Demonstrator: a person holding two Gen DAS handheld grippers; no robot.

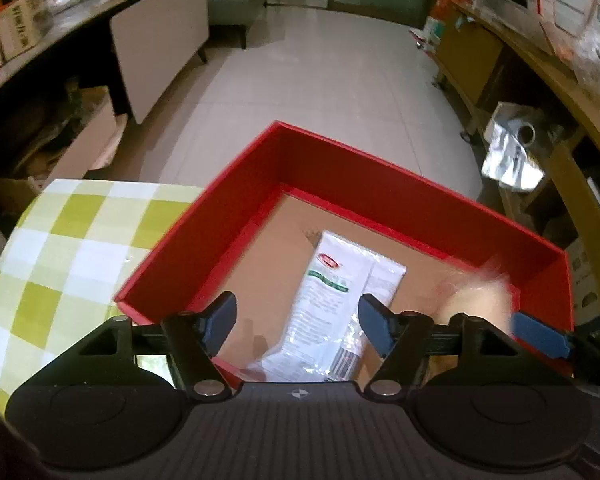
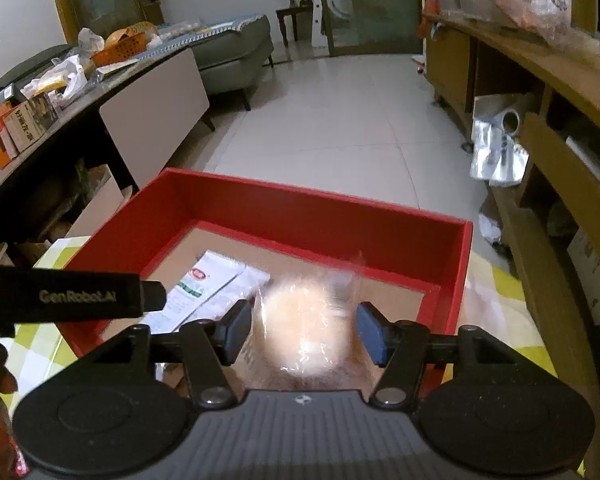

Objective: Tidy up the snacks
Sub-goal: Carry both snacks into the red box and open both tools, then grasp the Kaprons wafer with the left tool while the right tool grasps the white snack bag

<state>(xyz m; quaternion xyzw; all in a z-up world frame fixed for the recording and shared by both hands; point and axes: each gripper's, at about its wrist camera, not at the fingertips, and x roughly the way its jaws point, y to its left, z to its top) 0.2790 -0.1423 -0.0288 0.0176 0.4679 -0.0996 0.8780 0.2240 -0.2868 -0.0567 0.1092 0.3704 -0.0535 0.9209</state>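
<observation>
A red box (image 1: 380, 176) (image 2: 300, 204) with a brown floor stands on a green-and-white checked tablecloth (image 1: 60, 260). A white snack packet (image 1: 340, 280) (image 2: 204, 284) lies flat on the box floor. My left gripper (image 1: 298, 318) hangs open over the packet's near end, its pads clear of it. A round pale bun in a clear wrapper (image 2: 300, 320) (image 1: 476, 292) shows blurred between the fingers of my right gripper (image 2: 304, 332), low inside the box beside the packet. The pads stand just off the wrapper, so that gripper is open.
A dark counter with cartons and bags (image 2: 28, 120) runs along the left. Wooden shelving (image 2: 540, 140) with foil packs (image 2: 496, 152) stands on the right. Beyond the box lie a tiled floor (image 2: 340, 120) and a grey sofa (image 2: 236, 52).
</observation>
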